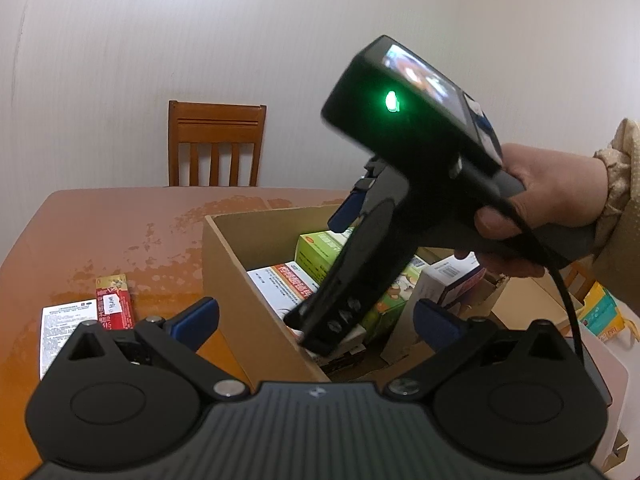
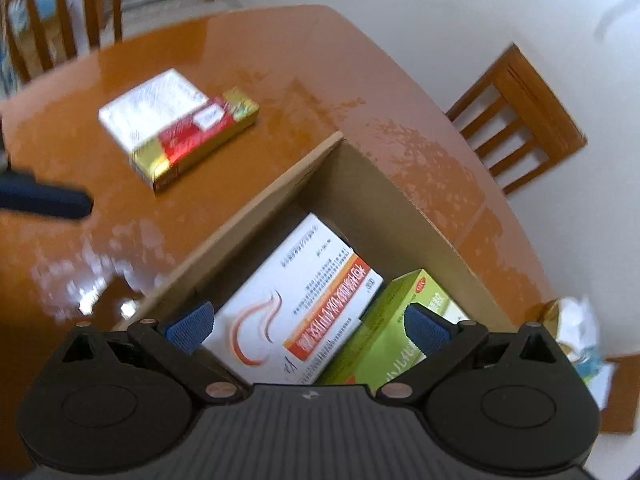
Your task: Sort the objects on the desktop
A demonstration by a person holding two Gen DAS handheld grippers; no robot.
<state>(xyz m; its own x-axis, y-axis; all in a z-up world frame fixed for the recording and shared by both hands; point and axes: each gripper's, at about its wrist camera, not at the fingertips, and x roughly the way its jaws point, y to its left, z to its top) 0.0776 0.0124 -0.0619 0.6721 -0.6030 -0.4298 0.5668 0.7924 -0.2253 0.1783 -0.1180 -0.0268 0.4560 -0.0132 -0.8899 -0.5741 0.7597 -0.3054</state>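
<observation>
An open cardboard box (image 1: 224, 256) stands on the orange table (image 1: 120, 232) and holds a white-and-orange carton (image 2: 296, 312), a green carton (image 2: 392, 332) and other packs. My right gripper (image 2: 308, 330) hovers open over the box, its fingers empty. My left gripper (image 1: 316, 320) is open and empty at the box's near-left wall. A hand (image 1: 560, 200) holds the right tool's black housing (image 1: 400, 152) above the box. On the table left of the box, a red-and-gold carton (image 2: 200, 136) lies against a white carton (image 2: 152, 104).
Wooden chairs (image 1: 216, 148) (image 2: 516, 120) stand by the white wall at the table's far side. A yellow-and-teal package (image 1: 600, 312) and cardboard flaps (image 1: 520, 304) lie right of the box. One left gripper finger (image 2: 44, 200) shows at the right wrist view's left edge.
</observation>
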